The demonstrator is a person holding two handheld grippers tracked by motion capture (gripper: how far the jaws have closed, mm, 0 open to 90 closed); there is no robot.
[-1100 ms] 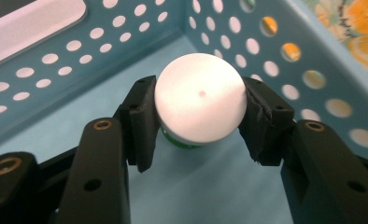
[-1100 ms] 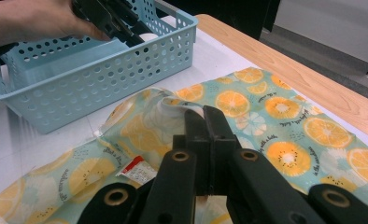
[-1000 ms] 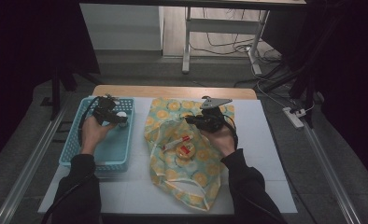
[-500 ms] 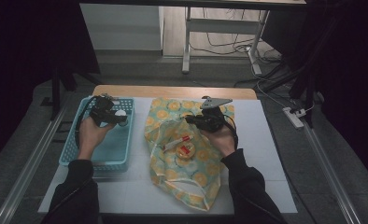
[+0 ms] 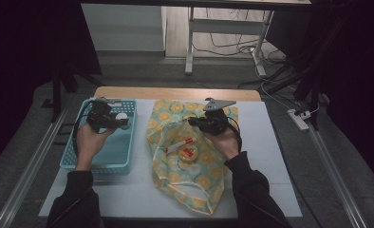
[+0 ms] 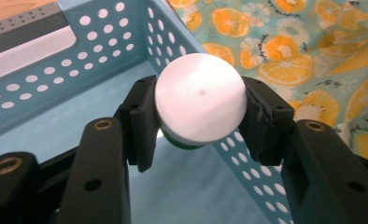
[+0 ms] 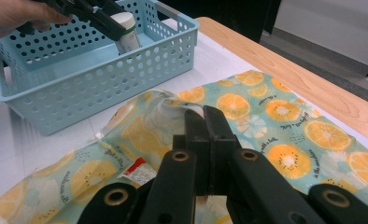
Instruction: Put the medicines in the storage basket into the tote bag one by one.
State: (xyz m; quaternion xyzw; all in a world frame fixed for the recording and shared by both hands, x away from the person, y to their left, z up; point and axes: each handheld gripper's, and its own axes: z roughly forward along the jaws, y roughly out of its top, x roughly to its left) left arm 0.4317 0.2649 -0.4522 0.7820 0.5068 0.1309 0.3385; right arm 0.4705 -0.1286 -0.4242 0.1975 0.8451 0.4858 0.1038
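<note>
Jaws first: the left gripper [image 6: 198, 140] is clamped about half-open on a white-capped bottle [image 6: 200, 97], one pad on each side of the cap, a sliver of green showing beneath it. In the high view that left gripper [image 5: 110, 121] sits at centre left, over the blue basket [image 5: 99, 164], and the bottle [image 5: 122, 117] pokes out of it toward the right. Compared with a second ago the hand has crept up and toward the basket's far right corner, and the grip looks unchanged. From the right gripper view, the bottle [image 7: 126, 32] hangs tilted at upper left, above the basket floor and clear of the holed wall [image 7: 102, 79].

Moving right, the orange-print bag [image 5: 185, 175] lies crumpled on the white table [image 5: 270, 156], just beside the basket. On the cloth in mid-frame lie a red-and-white tube [image 5: 179, 145] and a small red-topped item [image 5: 190, 153]; what that is I cannot tell. Neither has shifted.

Further right, the right gripper [image 5: 194, 121] holds where it was, jaws fully closed. Its own view shows the right gripper [image 7: 203, 116] pinching a fold of the bag [image 7: 266, 121] at the opening, lifting that edge.
</note>
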